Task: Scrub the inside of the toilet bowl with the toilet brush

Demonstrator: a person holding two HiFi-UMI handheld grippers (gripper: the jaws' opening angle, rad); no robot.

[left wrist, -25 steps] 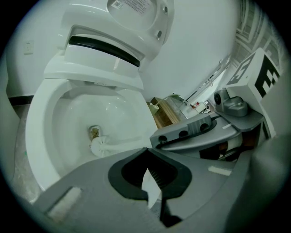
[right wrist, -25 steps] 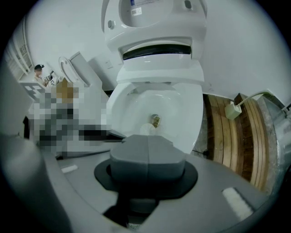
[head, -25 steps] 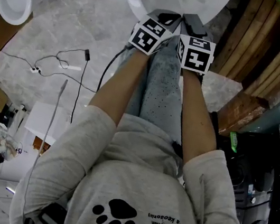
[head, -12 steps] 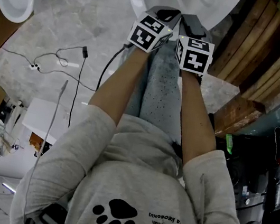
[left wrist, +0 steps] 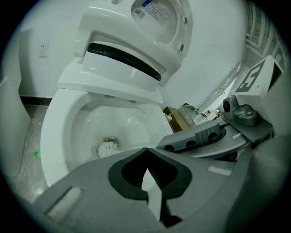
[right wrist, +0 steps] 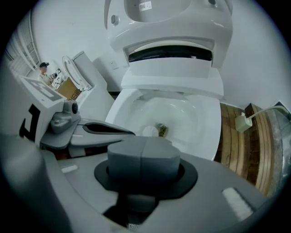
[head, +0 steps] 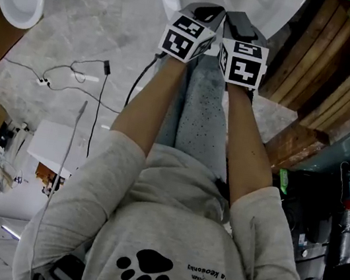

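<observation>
- Head view: my left gripper [head: 209, 16] and right gripper [head: 238, 24] sit side by side at 12 o'clock, over the toilet bowl [head: 282, 7].
- Left gripper view: the jaws are clamped on a white sliver, which I judge to be the toilet brush [left wrist: 107, 148] handle. Its head rests by the drain [left wrist: 110, 139], at 9 o'clock.
- Right gripper view: the jaws are pressed together with nothing seen between them. The brush head lies at 12 o'clock.
- Risk: with only one gripper holding it, the handle may twist when I press, flicking water.
</observation>
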